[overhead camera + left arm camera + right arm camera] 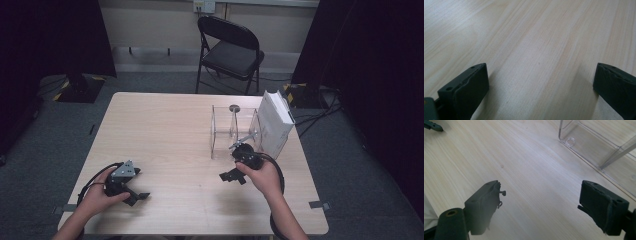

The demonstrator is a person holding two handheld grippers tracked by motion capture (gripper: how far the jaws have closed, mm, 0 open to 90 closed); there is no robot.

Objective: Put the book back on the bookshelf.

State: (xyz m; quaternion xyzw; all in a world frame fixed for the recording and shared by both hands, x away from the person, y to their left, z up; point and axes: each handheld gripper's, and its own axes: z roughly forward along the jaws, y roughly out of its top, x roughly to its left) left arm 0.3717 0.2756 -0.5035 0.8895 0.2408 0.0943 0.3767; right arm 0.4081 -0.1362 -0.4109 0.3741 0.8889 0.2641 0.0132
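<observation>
Meanwhile, the right gripper (231,176) is hovering with fingers spread wide and empty just beside the clear acrylic organizer (234,131) near the table's (165,130) right edge; the left gripper (136,196) is resting open-fingered and empty near the front-left corner.
</observation>
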